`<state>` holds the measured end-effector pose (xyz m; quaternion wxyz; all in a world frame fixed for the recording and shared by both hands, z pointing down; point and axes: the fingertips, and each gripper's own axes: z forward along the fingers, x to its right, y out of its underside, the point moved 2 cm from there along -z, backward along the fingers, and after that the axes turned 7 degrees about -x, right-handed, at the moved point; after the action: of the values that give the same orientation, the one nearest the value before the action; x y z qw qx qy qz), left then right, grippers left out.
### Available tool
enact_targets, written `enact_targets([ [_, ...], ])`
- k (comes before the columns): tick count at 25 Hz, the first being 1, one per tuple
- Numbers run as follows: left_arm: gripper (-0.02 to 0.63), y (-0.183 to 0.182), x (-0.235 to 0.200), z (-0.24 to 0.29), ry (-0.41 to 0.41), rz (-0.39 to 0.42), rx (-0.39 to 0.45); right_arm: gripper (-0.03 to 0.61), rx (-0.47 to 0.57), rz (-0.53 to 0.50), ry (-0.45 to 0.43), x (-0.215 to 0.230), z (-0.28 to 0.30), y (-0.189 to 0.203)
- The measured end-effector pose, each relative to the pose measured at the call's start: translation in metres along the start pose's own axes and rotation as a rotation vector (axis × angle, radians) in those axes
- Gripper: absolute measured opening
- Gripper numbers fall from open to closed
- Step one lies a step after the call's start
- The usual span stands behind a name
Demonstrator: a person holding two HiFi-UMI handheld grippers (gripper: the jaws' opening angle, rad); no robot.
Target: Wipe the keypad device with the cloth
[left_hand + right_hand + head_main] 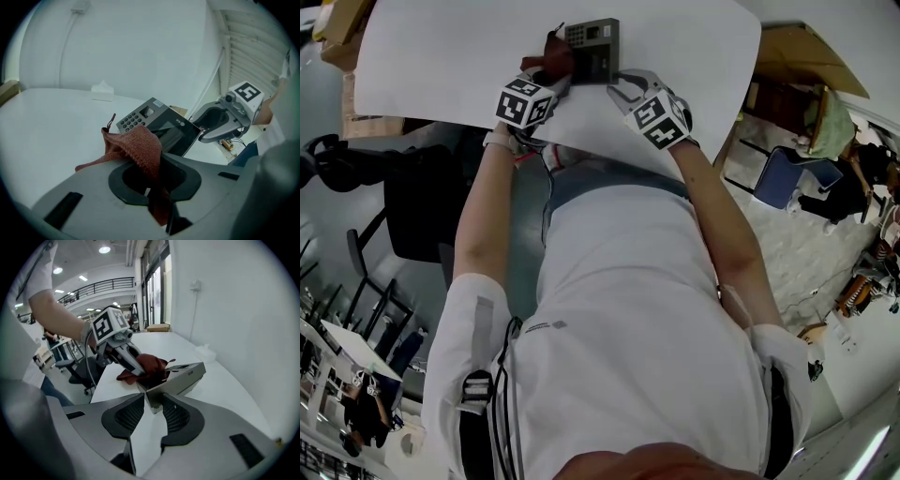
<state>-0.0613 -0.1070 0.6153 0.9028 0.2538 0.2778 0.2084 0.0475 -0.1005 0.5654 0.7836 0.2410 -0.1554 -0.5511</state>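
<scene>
— What sits at the far left of the head view?

— A dark office chair (412,202) on the floor, beside the white table (441,56) that fills the top of the frame.

— And moving inward?

— The left gripper (551,77) reaches in at top centre. Its jaws are pressed together on a reddish-brown cloth (551,52). In the left gripper view the fabric bunches above the pads, and a strip of it hangs down between them.

— Where is the keypad device?

— The keypad device (592,49) lies on the table at top centre, just right of the cloth. The cloth rests against its left side.

— Is anything steadying it?

— The right gripper (623,86), coming from the lower right. In the right gripper view its jaws stand partly apart, and the pads pinch the near corner of the device.

— What blocks the view?

— In the right gripper view, the left gripper and the cloth cover the device's left end. In the left gripper view, the raised cloth hides part of the keys.

— And farther right?

— A cardboard box (806,52) at upper right, with a blue chair (792,173) below it. In the left gripper view a small white packet (102,89) lies by the wall, and a cable (70,33) runs up above it.
</scene>
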Motion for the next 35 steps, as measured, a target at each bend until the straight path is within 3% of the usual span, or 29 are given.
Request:
enact_targets([
  [4, 0.055, -0.018, -0.016, 0.006, -0.045, 0.014, -0.009, 0.129, -0.032, -0.097, -0.003, -0.001, 0.001, -0.002],
  [9, 0.055, -0.057, -0.041, 0.004, -0.087, 0.048, 0.016, 0.129, -0.021, -0.072, -0.057, -0.004, 0.002, -0.007],
  [12, 0.055, -0.086, -0.050, 0.005, -0.087, 0.085, 0.027, 0.131, 0.032, 0.048, -0.093, 0.002, -0.002, -0.008],
  [17, 0.055, -0.115, -0.051, 0.024, -0.053, 0.192, -0.017, 0.179, 0.135, 0.364, -0.143, 0.031, -0.008, -0.010],
  [19, 0.055, -0.118, -0.049, 0.033, -0.040, 0.219, -0.042, 0.189, 0.150, 0.419, -0.166, 0.036, -0.007, -0.012],
  [27, 0.055, -0.111, -0.037, 0.044, 0.023, 0.206, -0.055, 0.201, 0.141, 0.265, -0.147, 0.018, 0.001, -0.028],
  [35, 0.055, -0.098, -0.010, 0.036, 0.051, 0.308, -0.090, 0.212, 0.143, 0.284, -0.151, 0.015, 0.003, -0.027],
])
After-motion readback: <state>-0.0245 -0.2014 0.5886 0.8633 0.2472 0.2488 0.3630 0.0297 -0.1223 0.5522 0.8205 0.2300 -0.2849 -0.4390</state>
